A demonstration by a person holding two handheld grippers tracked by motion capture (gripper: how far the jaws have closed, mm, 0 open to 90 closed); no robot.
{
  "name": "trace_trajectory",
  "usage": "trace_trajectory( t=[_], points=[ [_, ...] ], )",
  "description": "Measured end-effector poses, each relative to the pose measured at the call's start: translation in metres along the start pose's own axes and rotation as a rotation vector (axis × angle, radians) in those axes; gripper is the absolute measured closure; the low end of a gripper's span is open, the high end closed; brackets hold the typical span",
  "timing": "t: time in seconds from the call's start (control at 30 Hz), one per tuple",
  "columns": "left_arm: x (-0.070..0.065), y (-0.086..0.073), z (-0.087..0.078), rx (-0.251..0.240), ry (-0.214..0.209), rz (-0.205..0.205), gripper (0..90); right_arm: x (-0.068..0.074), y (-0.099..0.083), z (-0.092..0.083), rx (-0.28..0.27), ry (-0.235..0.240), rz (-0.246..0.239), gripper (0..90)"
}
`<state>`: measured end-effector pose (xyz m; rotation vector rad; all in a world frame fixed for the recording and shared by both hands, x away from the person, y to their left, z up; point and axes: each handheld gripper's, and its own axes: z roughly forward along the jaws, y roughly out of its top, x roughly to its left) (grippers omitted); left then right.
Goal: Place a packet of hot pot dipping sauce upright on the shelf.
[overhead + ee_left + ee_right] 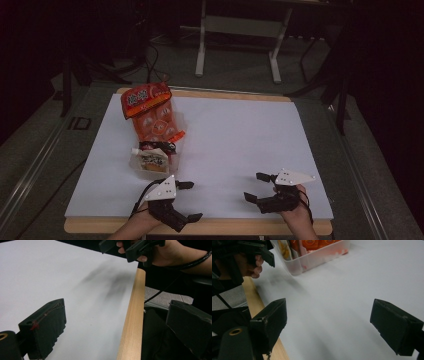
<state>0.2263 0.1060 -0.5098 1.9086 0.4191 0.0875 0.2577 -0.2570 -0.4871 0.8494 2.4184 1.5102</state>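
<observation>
The table (235, 125) is covered with a white sheet, and its wooden edge shows along the near side, where the person stands. On the left part of the sheet, a little far from the near edge, stands a clear plastic container (150, 167), and it is packed with snack packets: a large orange snack bag (146, 100) leans out of its far end, smaller orange packets (157, 125) lie behind it, and a pale packet (152, 160) sits at the near end. I think the container is placed on the left so that the left hand can reach it first. The left gripper (190, 201) rests at the near edge, just beside the container but not touching it, with its jaws wide apart and nothing between them; in the left gripper view they point along the table edge. The right gripper (256, 187) hovers at the near right, well apart from the container, also spread wide and empty. Both seem to wait in a ready position, probably before taking a packet out.
</observation>
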Motion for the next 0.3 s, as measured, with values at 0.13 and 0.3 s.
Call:
trace_trajectory(
  t=[0.13,0.3],
  points=[
    [-0.0003,-0.0024,0.0026,0.009,0.002,0.009,3.3,-0.0031,-0.0022,0.0002,0.0,-0.007,0.009,14.0],
    [-0.0015,-0.0023,0.0038,0.008,-0.001,0.018,3.3,-0.0045,-0.0038,0.0013,0.003,-0.005,0.015,14.0]
  ],
)
